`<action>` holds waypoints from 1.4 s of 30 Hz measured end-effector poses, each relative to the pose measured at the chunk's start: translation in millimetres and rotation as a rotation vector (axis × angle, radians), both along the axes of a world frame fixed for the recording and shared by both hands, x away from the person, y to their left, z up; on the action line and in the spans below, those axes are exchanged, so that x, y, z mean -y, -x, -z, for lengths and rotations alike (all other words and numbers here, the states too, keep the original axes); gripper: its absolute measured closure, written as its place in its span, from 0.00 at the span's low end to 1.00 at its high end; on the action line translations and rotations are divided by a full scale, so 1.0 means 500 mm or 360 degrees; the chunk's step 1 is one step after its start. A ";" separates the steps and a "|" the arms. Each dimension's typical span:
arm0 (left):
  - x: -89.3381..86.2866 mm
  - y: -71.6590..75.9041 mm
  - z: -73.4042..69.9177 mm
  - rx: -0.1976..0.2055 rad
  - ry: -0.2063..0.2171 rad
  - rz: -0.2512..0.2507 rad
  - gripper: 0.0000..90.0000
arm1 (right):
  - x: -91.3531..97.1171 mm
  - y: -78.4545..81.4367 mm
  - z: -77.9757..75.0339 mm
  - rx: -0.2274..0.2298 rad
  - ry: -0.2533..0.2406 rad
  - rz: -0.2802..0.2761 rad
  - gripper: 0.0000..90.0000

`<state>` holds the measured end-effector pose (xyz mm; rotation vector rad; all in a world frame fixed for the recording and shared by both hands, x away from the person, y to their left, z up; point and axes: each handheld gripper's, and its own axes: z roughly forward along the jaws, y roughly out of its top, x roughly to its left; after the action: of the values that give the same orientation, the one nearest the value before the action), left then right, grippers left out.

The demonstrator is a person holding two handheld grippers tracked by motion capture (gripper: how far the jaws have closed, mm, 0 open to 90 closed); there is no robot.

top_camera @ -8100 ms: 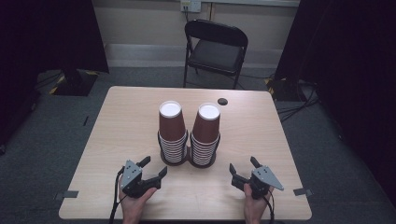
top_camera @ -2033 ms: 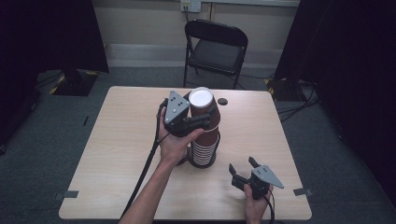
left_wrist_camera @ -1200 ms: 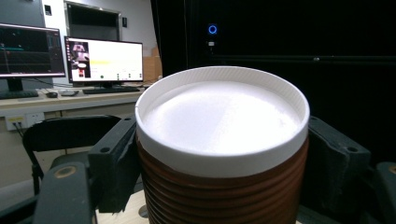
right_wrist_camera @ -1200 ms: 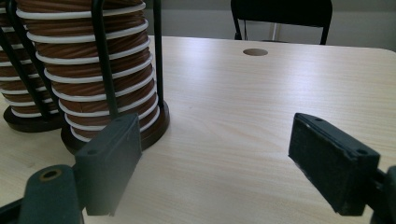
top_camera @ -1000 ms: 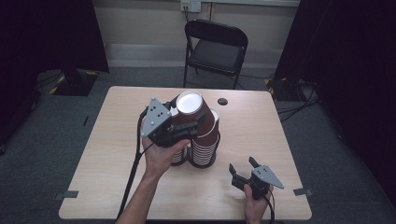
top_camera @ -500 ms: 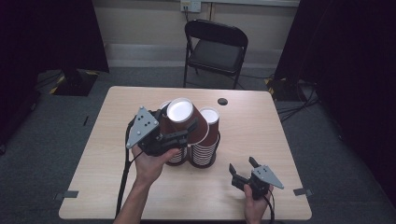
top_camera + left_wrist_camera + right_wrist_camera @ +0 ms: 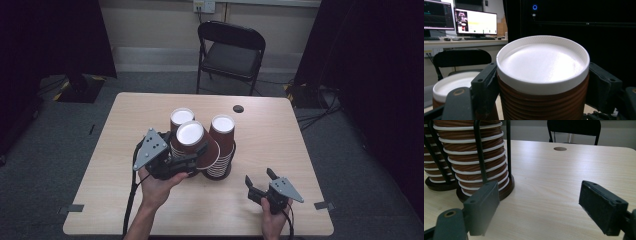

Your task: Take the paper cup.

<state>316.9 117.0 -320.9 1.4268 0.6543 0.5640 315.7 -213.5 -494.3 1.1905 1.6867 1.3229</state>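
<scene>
Brown paper cup (image 7: 192,142), ribbed and white inside, was clamped in the left gripper (image 7: 192,159), lifted and tilted before the two racked cup stacks (image 7: 222,145) on the counter (image 7: 280,135). Removal looked done; setting it down remained. The right gripper (image 7: 260,184) rested with jaws apart near the front edge. A folding chair (image 7: 231,50) stood beyond.

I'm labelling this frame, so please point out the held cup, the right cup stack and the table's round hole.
held cup (image 7: 541,62): left gripper view, on its white inside.
right cup stack (image 7: 222,131): high view, on the top cup's brown wall.
round hole (image 7: 238,108): high view, on its dark centre.
</scene>
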 end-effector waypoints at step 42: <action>-0.041 0.007 0.220 -0.0617 0.0299 0.0169 0.24 | -0.131 0.060 -0.009 0.0012 -0.0203 -0.0699 0.30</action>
<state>313.2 137.4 -431.1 1.3940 0.9065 0.1352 285.6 -147.8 -489.7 0.9084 1.9553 1.7142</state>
